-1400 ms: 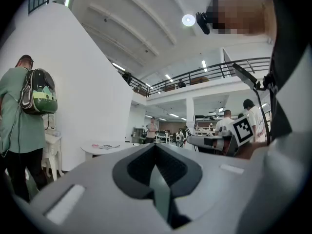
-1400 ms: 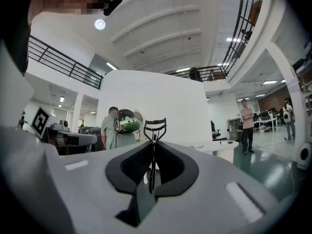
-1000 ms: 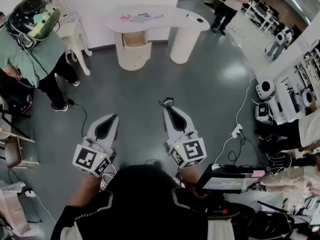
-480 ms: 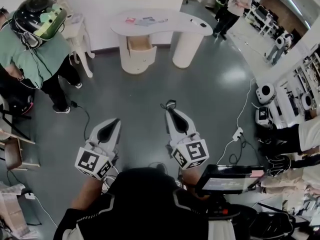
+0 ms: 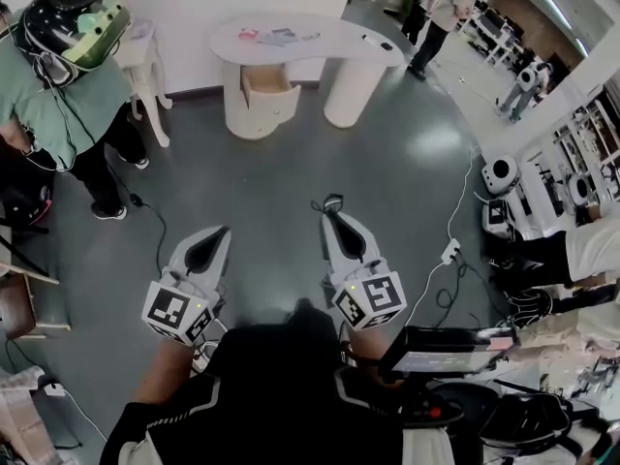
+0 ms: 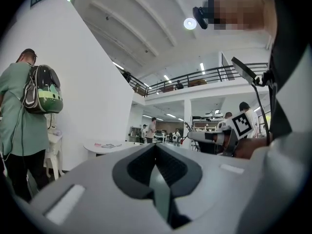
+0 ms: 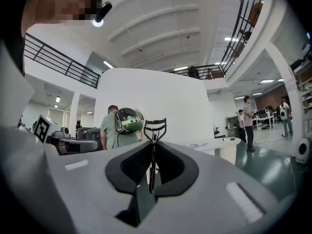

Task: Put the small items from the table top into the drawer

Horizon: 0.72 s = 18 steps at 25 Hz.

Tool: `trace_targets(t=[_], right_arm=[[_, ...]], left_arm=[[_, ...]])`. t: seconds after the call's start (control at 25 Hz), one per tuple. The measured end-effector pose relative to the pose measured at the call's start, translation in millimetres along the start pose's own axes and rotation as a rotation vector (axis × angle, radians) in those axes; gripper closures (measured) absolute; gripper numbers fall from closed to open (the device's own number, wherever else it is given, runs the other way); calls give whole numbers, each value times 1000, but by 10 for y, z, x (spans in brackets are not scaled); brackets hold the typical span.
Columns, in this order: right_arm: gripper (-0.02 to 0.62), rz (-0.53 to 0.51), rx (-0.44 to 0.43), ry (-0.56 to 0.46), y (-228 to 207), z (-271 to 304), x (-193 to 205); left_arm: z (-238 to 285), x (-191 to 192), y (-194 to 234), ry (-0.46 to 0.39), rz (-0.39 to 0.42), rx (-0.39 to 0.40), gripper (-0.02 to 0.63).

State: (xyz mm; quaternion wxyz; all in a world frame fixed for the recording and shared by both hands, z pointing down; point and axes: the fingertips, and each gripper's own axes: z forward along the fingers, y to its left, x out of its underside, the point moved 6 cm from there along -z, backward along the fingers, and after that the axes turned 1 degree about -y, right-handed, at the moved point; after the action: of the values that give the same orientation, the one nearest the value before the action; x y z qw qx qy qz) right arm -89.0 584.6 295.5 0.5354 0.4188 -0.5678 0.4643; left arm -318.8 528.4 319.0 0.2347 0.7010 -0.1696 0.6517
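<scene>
My right gripper (image 5: 330, 217) is held over the grey floor, shut on a black eyelash curler (image 5: 327, 202). In the right gripper view the eyelash curler (image 7: 154, 130) stands upright out of the closed jaws (image 7: 152, 155). My left gripper (image 5: 219, 232) hangs beside it, shut with nothing in it; the left gripper view shows its jaws (image 6: 156, 149) pressed together. Far ahead stands a white curved table (image 5: 329, 39) with an open drawer (image 5: 264, 81). Small items (image 5: 277, 35) and a dark object (image 5: 386, 45) lie on its top.
A person in a green shirt with a backpack (image 5: 60, 76) stands at the left by a white side table (image 5: 143, 54). Cables and a power strip (image 5: 450, 252) lie on the floor at the right. White robots (image 5: 500, 172) and people stand further right.
Both grippers stay in about the same pose, the curler still in the right one. The head view has shifted a little, and the people at the back have moved.
</scene>
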Motion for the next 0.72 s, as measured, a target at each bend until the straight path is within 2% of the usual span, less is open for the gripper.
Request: trace_targets(t=[0.36,0.72], right_arm=[[568,-3,-37,-23,-414,402,-39],[568,-10,-73,-69,-1348,921,-203]], left_arm=[[478,-43,182,8,5,-29,606],[1498,-190,268,5,41,-42,606]])
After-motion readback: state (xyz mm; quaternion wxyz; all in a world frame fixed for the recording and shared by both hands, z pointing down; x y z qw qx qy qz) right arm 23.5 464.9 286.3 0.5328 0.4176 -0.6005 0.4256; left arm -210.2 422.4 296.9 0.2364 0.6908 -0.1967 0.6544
